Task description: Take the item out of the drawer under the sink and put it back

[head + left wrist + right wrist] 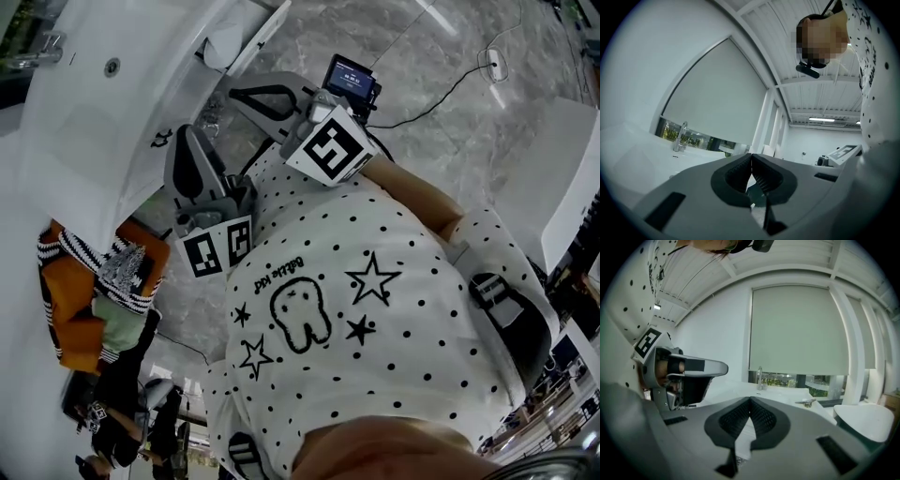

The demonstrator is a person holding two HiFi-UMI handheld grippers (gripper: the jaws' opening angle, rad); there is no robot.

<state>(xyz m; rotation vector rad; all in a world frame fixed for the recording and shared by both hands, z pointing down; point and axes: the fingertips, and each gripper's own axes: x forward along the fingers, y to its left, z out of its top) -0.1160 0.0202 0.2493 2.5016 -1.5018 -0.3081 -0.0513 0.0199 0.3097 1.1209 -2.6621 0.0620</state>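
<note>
I hold both grippers close to my chest, in front of the white sink (103,122). The left gripper (190,141) is shut, its ribbed pads (759,176) meet at the tips with nothing between them. The right gripper (246,94) is shut too and empty, its tips (750,400) closed together. Each gripper view looks level across the sink top to the faucet (680,136) (760,378). Below the sink's edge, at the left of the head view, lie orange and striped items (98,281); I cannot tell whether they sit in the drawer.
A small screen (352,80) rides on the right gripper. A cable and a small white device (494,64) lie on the marble floor. A white rounded basin (862,420) stands to the right. A blind covers the window behind the sink.
</note>
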